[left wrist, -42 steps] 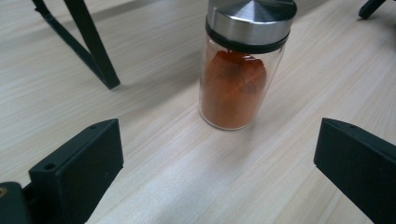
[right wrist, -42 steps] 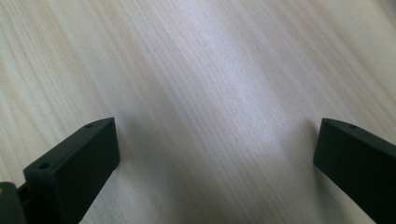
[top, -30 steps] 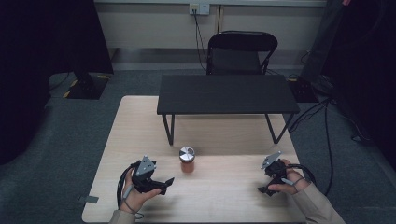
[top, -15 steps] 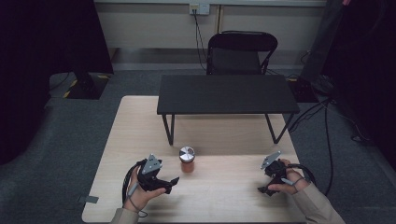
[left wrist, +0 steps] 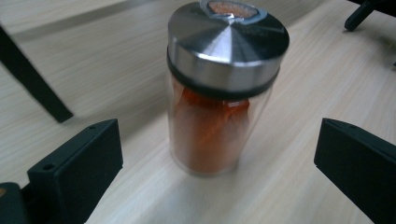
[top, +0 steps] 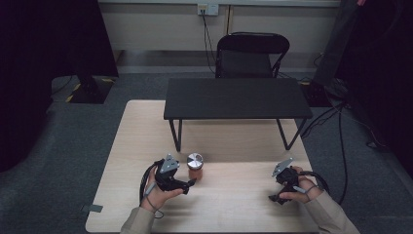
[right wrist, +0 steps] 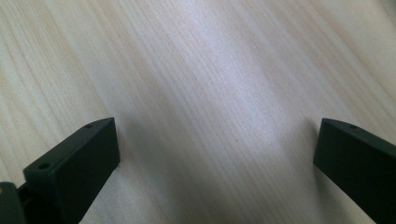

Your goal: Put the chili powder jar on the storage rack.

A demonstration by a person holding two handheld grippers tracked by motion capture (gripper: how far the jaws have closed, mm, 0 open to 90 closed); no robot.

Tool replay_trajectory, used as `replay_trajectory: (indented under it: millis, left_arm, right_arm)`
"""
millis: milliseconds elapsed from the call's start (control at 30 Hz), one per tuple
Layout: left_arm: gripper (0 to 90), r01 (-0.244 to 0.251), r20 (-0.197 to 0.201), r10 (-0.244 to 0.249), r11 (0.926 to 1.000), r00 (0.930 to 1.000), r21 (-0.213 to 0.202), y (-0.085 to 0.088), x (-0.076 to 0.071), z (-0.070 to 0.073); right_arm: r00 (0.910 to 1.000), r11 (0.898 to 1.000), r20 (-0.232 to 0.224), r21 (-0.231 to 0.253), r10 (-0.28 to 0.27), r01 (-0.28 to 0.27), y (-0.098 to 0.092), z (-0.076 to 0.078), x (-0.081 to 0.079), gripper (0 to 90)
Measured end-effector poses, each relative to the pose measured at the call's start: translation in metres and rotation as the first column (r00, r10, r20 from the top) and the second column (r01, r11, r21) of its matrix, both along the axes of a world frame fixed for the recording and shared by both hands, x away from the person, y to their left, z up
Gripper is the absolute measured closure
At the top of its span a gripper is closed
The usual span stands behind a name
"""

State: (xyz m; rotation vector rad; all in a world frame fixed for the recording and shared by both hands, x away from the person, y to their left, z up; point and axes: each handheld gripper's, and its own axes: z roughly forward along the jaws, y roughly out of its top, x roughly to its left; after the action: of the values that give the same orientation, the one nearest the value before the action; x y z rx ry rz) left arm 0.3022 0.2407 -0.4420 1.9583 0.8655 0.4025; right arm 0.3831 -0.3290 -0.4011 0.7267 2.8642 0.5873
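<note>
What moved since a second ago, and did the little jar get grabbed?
The left gripper slid right, up to the spice jar. Its jaws stand open either side of the jar, not gripping. The jar stayed upright in place, and the right gripper stayed open over the table.

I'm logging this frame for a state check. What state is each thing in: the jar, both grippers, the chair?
spice jar: upright on the wooden table, metal lid on, orange powder inside, not gripped.
left gripper: open, jaws either side of the jar, apart from it.
right gripper: open, empty, over bare wood.
folding chair: unfolded, unoccupied.
</note>
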Motion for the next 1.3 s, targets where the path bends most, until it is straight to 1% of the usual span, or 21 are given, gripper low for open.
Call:
replay_trajectory:
  millis: [67, 133, 233, 367, 433, 467, 500, 533, 600, 667, 700, 733, 767, 800, 833, 900, 933, 1000, 1033, 1133, 1300]
  left_arm:
    - [0.1, 0.007, 0.0, -0.007, 1.0, 1.0, -0.003, -0.002, 0.003, -0.001]
    - [0.1, 0.02, 0.001, -0.02, 0.9998, 0.9998, 0.008, -0.008, 0.011, -0.003]
    - [0.2, 0.024, -0.004, -0.024, 0.9996, 0.9997, 0.017, -0.013, 0.017, -0.006]
    - [0.3, 0.024, -0.014, -0.024, 0.9995, 0.9996, 0.017, -0.015, 0.022, -0.009]
    - [0.3, 0.01, -0.016, -0.01, 0.9996, 0.9998, 0.026, -0.018, 0.025, -0.011]
    - [0.3, 0.004, -0.016, -0.004, 0.9999, 0.9999, 0.013, -0.018, 0.028, -0.014]
    - [0.5, 0.004, -0.016, -0.004, 0.9999, 0.9999, 0.013, -0.018, 0.028, -0.014]
    - [1.2, 0.013, 0.003, -0.013, 0.9998, 0.9999, 0.015, -0.018, 0.03, -0.017]
    - [2.2, 0.008, -0.005, -0.008, 0.9998, 1.0, 0.016, -0.019, 0.031, -0.016]
    - [6.0, 0.021, -0.006, -0.021, 0.9998, 0.9998, -0.002, -0.018, 0.035, -0.019]
    - [9.9, 0.027, -0.011, -0.028, 0.9996, 0.9996, -0.003, -0.017, 0.036, -0.02]
    - [9.9, 0.036, -0.013, -0.036, 0.9993, 0.9993, -0.006, -0.017, 0.037, -0.021]
    - [12.5, 0.042, -0.013, -0.042, 0.9991, 0.999, -0.002, -0.018, 0.038, -0.021]
    - [17.6, 0.055, -0.013, -0.055, 0.9985, 0.9984, 0.004, -0.018, 0.04, -0.022]
    - [20.0, 0.06, -0.012, -0.06, 0.9982, 0.9981, -0.001, -0.018, 0.041, -0.023]
    - [20.8, 0.063, -0.009, -0.063, 0.998, 0.998, 0.001, -0.018, 0.041, -0.024]
    - [24.4, 0.066, -0.004, -0.066, 0.9978, 0.9978, 0.005, -0.019, 0.042, -0.025]
    - [25.9, 0.075, -0.003, -0.075, 0.9972, 0.9972, 0.008, -0.019, 0.043, -0.027]
    - [28.5, 0.082, 0.007, -0.082, 0.9965, 0.9966, 0.012, -0.019, 0.042, -0.027]
    - [29.2, 0.082, 0.01, -0.082, 0.9964, 0.9966, 0.021, -0.02, 0.042, -0.026]
    - [30.1, 0.063, 0.015, -0.063, 0.9978, 0.9979, 0.021, -0.022, 0.039, -0.027]
  right_arm:
    - [1.0, 1.0, 0.0, 0.0, 0.0, 0.0, 0.0, 0.0, 0.0, 0.0]
    - [1.0, 1.0, 0.0, -0.001, 0.0, 0.0, 0.0, 0.0, 0.0, 0.0]
    - [1.0, 1.0, 0.0, 0.0, 0.0, 0.0, 0.0, 0.0, 0.0, 0.0]
    - [1.0, 1.0, -0.001, -0.001, -0.001, 0.001, 0.0, 0.0, 0.0, 0.0]
    - [1.0, 1.0, -0.001, -0.002, -0.001, 0.001, 0.0, 0.0, 0.0, 0.0]
    - [1.0, 1.0, -0.001, -0.001, -0.001, 0.001, 0.0, 0.0, 0.0, 0.0]
    - [1.0, 1.0, -0.001, -0.001, -0.001, 0.001, 0.0, 0.0, 0.0, 0.0]
    - [1.0, 1.0, -0.001, -0.001, 0.0, 0.0, 0.0, 0.0, 0.0, 0.0]
    - [1.0, 1.0, -0.001, -0.001, -0.001, 0.001, 0.0, 0.0, 0.0, 0.0]
    - [1.0, 1.0, -0.002, -0.003, -0.001, 0.001, 0.001, 0.0, 0.0, 0.0]
    - [1.0, 1.0, -0.002, -0.002, -0.001, 0.001, 0.001, 0.0, 0.0, 0.0]
    - [1.0, 1.0, -0.002, -0.002, -0.001, 0.001, 0.001, 0.0, 0.0, 0.0]
    - [1.0, 1.0, -0.001, -0.002, -0.001, 0.001, 0.001, 0.0, 0.0, 0.0]
    - [1.0, 1.0, -0.001, -0.002, -0.002, 0.002, 0.001, 0.0, 0.0, 0.0]
    - [1.0, 1.0, -0.001, -0.002, -0.002, 0.002, 0.001, 0.0, 0.0, 0.0]
    - [1.0, 1.0, -0.001, -0.002, -0.002, 0.002, 0.001, 0.0, 0.0, 0.0]
    - [1.0, 1.0, -0.001, -0.002, -0.003, 0.003, 0.001, 0.0, 0.0, 0.0]
    - [1.0, 1.0, -0.001, -0.002, -0.002, 0.002, 0.001, 0.0, 0.0, 0.0]
    - [1.0, 1.0, -0.001, -0.002, -0.002, 0.002, 0.001, 0.0, 0.0, 0.0]
    - [1.0, 1.0, -0.001, -0.001, -0.002, 0.002, 0.0, 0.0, 0.0, 0.0]
    - [1.0, 1.0, -0.001, -0.001, -0.002, 0.002, 0.001, 0.0, 0.0, 0.0]
